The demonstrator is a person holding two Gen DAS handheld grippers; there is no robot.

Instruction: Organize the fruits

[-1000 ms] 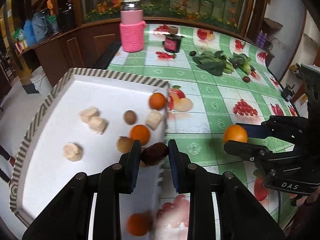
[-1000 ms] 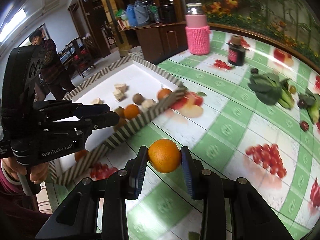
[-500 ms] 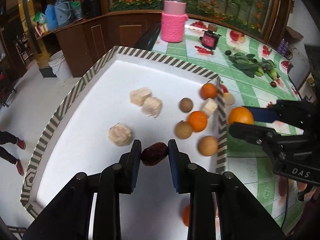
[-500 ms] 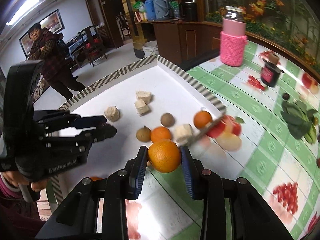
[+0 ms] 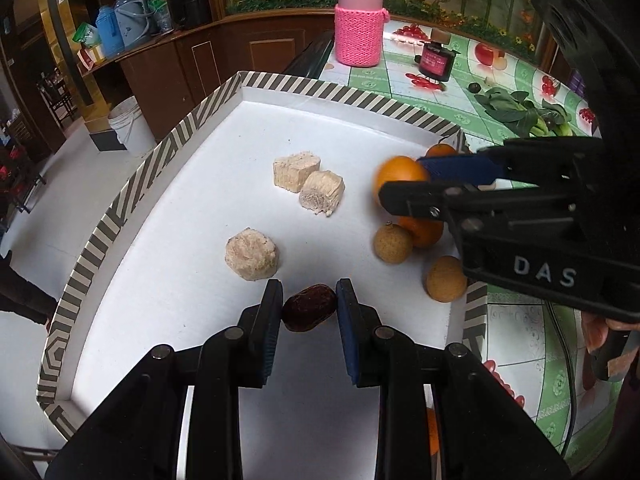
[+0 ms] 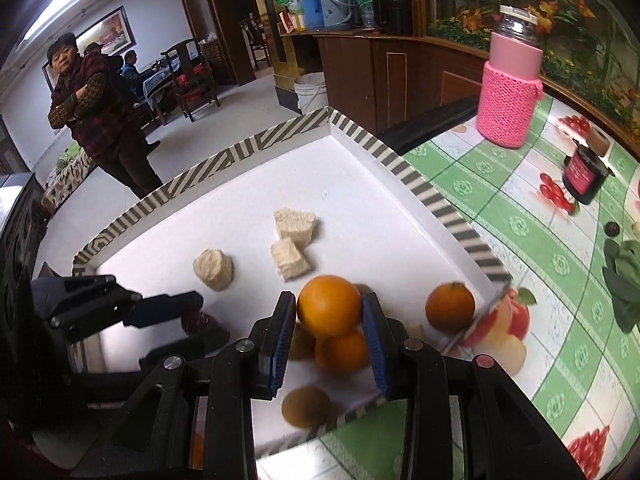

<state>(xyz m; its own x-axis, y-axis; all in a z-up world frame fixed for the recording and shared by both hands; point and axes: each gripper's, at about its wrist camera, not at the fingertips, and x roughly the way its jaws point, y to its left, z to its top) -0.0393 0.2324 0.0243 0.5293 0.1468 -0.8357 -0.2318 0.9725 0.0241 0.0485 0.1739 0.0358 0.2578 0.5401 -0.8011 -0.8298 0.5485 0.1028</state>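
The left hand-held gripper (image 5: 309, 307) is clamped narrow on a dark red date (image 5: 308, 307), its blue pads pressing the fruit from both sides over the white floor of the striped-rim tray (image 5: 132, 196). In the left wrist view the date sits at about 6 o'clock of the tray floor, low and near the front edge.

The right hand-held gripper (image 6: 329, 314) holds a large orange (image 6: 329, 306) between its pads, above the tray's right part. In the left wrist view this gripper comes in from 3 o'clock, with the orange (image 5: 400, 178) at its tips.

Under and around that orange lie other fruits. A smaller orange (image 6: 342, 350) sits directly below it, and another small orange (image 6: 450, 306) lies at 3 o'clock of it, close to the tray's right wall. Two brown round longans (image 5: 393, 244) lie near the tray's right edge in the left wrist view, one at 5 o'clock of the other (image 5: 446, 279).

Three pale crumbly blocks (image 5: 296, 171) lie toward the tray's middle: two touching each other, and a rounder one (image 5: 251, 254) apart at their 7 o'clock, just beyond the date.

The tray rests on a worktop (image 6: 520, 240) covered with a green-checked cloth printed with fruit. On it, at 1 o'clock of the tray, stands a pink bottle in a knitted sleeve (image 5: 359, 26), a small dark jar (image 5: 434, 65) beside it, and leafy greens (image 5: 520, 114) farther right.
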